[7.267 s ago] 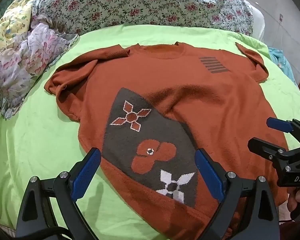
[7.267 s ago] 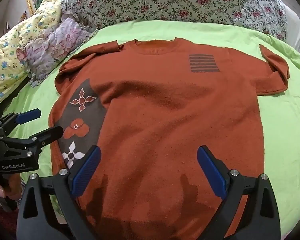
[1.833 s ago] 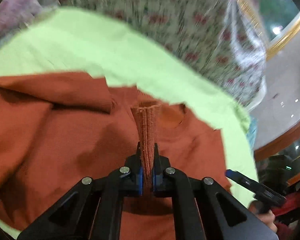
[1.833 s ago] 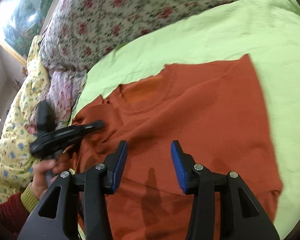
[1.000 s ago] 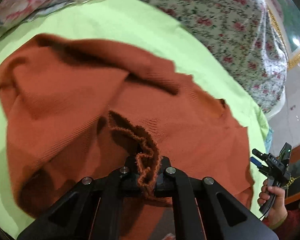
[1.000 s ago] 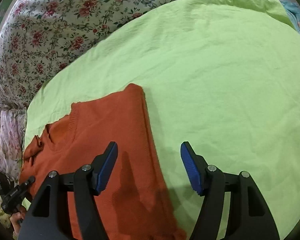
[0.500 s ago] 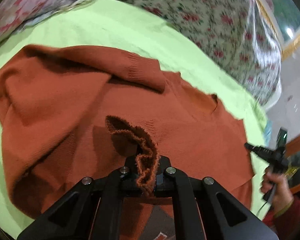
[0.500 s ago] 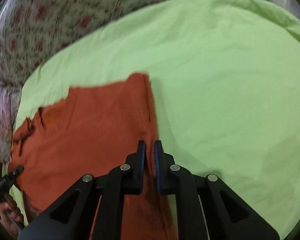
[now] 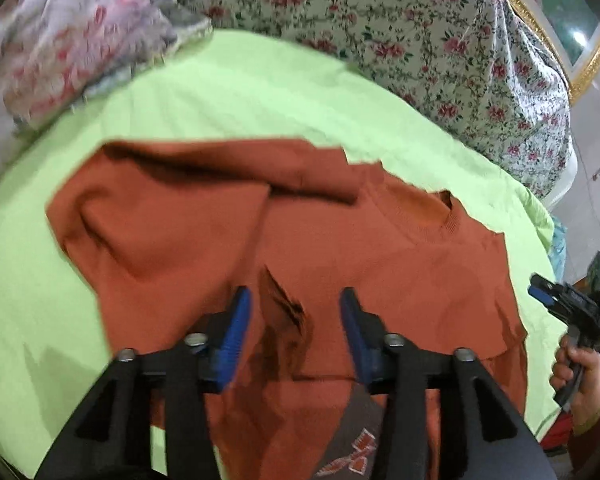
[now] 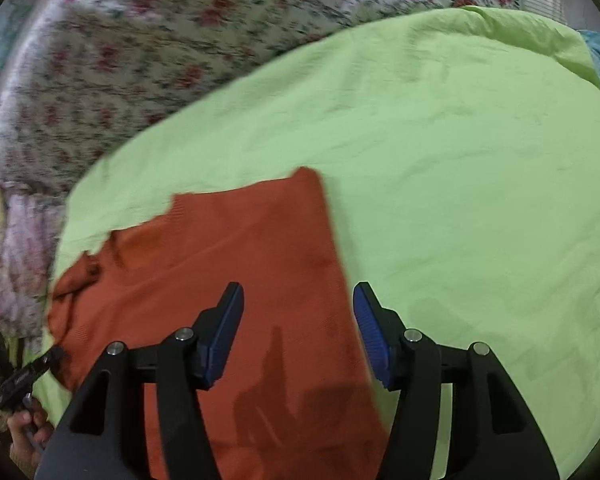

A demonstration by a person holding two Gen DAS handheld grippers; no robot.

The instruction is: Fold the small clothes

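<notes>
Rust-orange sweater lying on the lime-green bed, roughly mid-sheet, already partly folded: one side flapped over onto the body, with a sleeve laid slanting across the top near the neckline. Bit of the dark patterned patch peeking out at the near edge, under the left gripper. A small rumpled ridge of knit sitting right between its blue pads.

Left jaws apart, just been opening, nothing pinched; only that loose ridge of fabric below the gap, pads not pressing on it.

Right gripper same story: jaws apart, just opened up, hovering over the sweater's straight folded edge on the right side, where orange meets bare green sheet. Left pad over the knit, right pad over the sheet. Nothing clamped.

Each gripper visible in the other camera too, held in a hand off the near side of the bed.

Floral quilt bunched along the far edge of the bed, and a pile of pinkish flowery cloth at the far left corner. Both frames a bit smeary.
</notes>
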